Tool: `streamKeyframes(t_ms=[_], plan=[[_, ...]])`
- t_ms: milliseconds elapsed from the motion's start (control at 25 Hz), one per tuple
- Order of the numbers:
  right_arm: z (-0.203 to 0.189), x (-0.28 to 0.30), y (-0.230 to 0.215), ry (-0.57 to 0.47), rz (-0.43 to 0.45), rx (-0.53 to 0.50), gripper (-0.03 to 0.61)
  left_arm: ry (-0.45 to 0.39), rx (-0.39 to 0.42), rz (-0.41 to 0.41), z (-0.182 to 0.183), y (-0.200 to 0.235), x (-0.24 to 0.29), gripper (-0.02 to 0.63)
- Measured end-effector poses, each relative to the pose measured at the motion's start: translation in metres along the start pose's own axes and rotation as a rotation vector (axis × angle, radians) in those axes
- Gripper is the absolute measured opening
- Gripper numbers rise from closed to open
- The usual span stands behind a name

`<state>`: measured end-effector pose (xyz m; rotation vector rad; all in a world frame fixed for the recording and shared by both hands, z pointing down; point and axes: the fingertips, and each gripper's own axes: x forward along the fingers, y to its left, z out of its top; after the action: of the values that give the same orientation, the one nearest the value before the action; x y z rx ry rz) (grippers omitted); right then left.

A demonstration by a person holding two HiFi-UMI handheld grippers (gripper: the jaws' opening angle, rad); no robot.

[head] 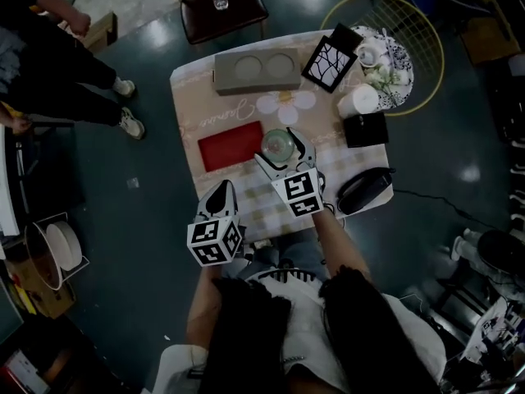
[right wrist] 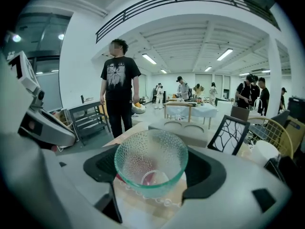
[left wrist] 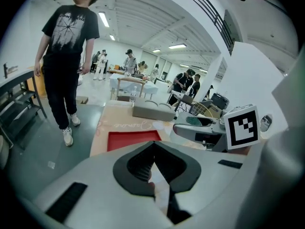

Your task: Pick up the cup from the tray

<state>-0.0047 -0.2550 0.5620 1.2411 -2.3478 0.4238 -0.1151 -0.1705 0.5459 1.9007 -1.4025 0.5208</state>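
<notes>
A clear dimpled glass cup [head: 279, 144] [right wrist: 151, 161] sits between the jaws of my right gripper [head: 285, 156] [right wrist: 152, 175], which is shut on it over the checked mat beside a red mat [head: 231, 144] [left wrist: 133, 140]. I cannot tell whether the cup is clear of the table. The grey tray [head: 256, 71] [right wrist: 183, 127] with two round recesses lies at the table's far side, both recesses bare. My left gripper [head: 220, 194] [left wrist: 155, 175] is at the table's near left edge, shut with nothing in it.
A black-framed patterned panel [head: 330, 57], a white cup [head: 358, 100], a black box [head: 365, 128] and a dark oval object [head: 365, 189] occupy the table's right side. A chair with a bottle [head: 223, 6] stands beyond the table. A person [left wrist: 71, 56] stands to the left.
</notes>
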Motion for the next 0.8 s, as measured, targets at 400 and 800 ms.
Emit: streamKeyframes(t_ms=[400,800], plan=[[-0.026,-0.029,-0.045,0.029,-0.093,0.037,0.400,0.038,0.045,-0.051,-0.010,-0.024,0.010,0.006],[-0.049,-0.036,-0.059,0.046,-0.143,0.087,0.400,0.045,0.038,-0.035,-0.012,-0.028,0.013,0.006]])
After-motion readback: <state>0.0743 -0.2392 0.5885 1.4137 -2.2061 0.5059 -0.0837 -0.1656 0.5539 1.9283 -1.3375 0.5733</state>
